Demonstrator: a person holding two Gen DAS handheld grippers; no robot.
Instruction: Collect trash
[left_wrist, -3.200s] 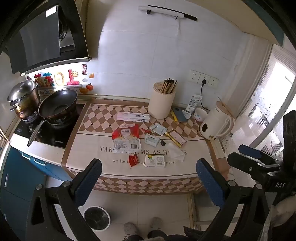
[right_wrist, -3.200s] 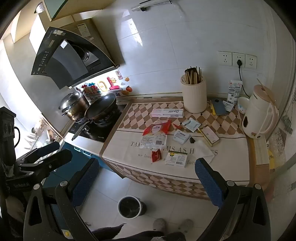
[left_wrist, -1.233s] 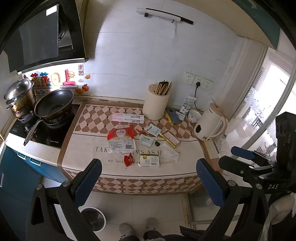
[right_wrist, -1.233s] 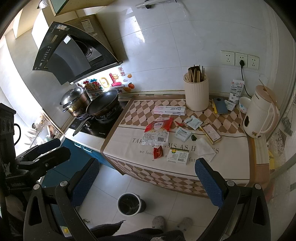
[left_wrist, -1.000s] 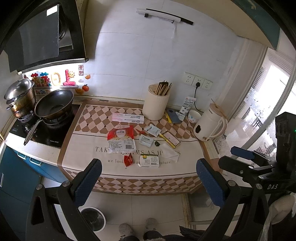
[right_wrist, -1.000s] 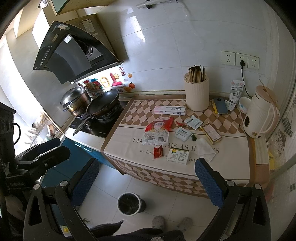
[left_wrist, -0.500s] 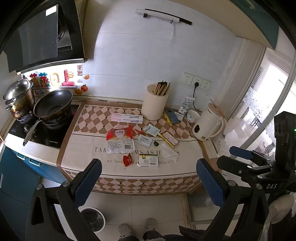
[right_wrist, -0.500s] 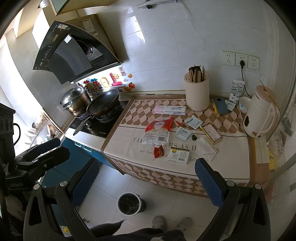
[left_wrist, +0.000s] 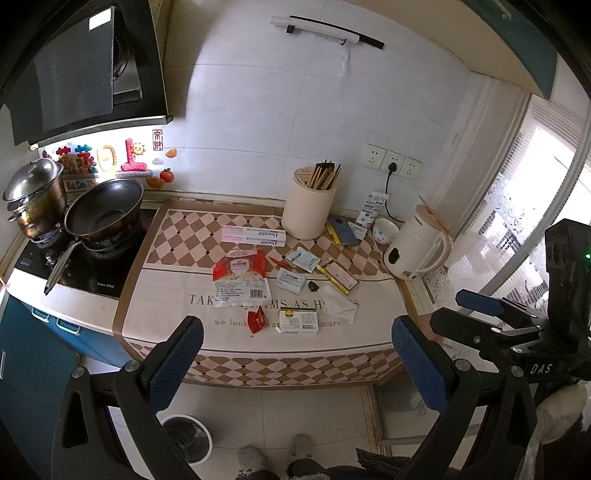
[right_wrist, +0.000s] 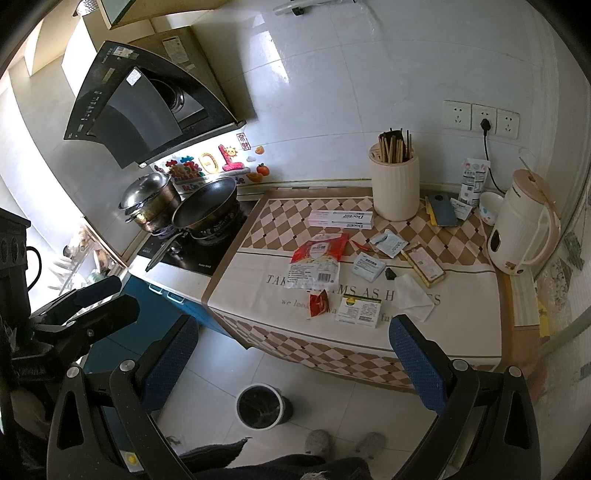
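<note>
A home kitchen: a range hood (left_wrist: 85, 70) hangs over a wok (left_wrist: 105, 212) on the stove, with an electric kettle (left_wrist: 417, 242) on the tabletop (left_wrist: 177, 317).

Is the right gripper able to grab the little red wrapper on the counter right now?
Probably yes, after moving closer. The right gripper is open and empty, and the red wrapper lies near the counter's front edge with nothing on top.

You see the wrappers (left_wrist: 240, 282) at frame centre on the counter (left_wrist: 177, 317); the bin (left_wrist: 186, 437) sits lower left on the floor.
</note>
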